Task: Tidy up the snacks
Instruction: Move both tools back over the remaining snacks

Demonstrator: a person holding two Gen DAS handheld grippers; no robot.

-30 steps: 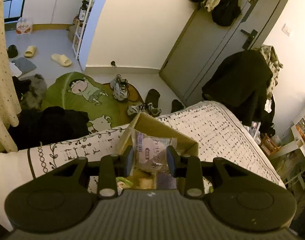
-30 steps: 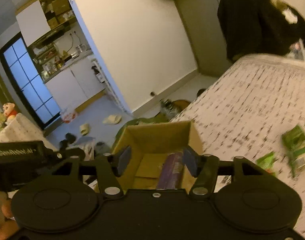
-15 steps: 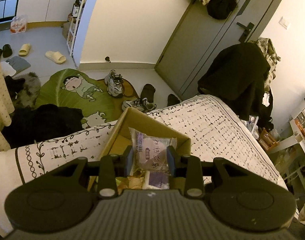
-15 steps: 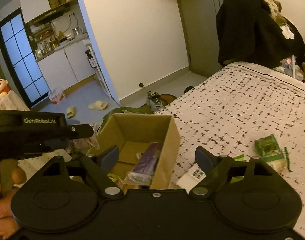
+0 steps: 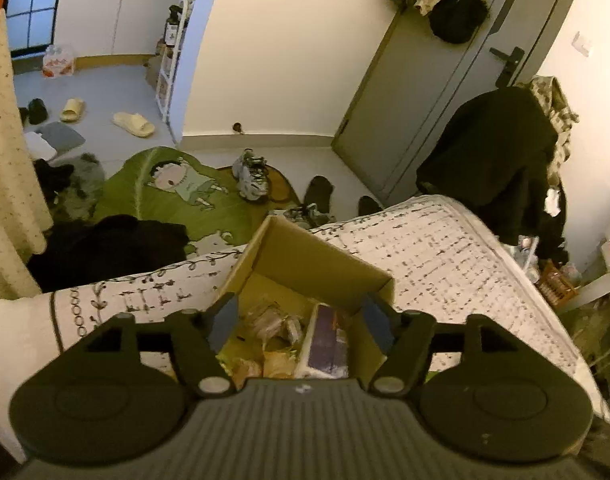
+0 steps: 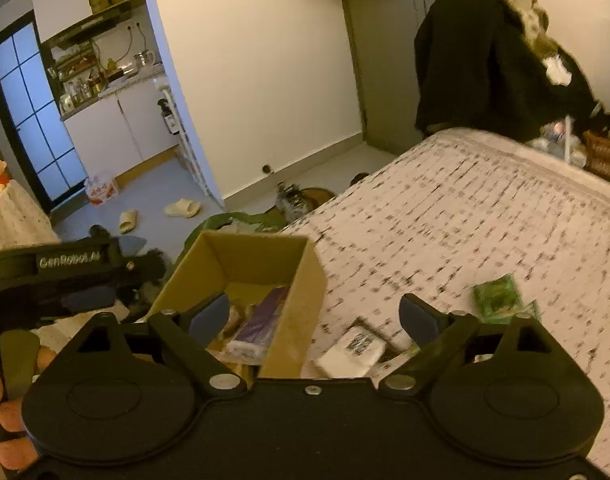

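Snacks (image 5: 277, 324) lie in the cardboard box (image 5: 305, 256); left tongs (image 5: 299, 318) and right tongs (image 6: 315, 314) just opened, empty.

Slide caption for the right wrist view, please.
Open right gripper above cardboard box holding a purple pack; white packet and green packets on bed.

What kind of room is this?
Probably a bedroom in a small flat: a bed with a patterned cover, coats hung by the door, and a kitchen through the opening.
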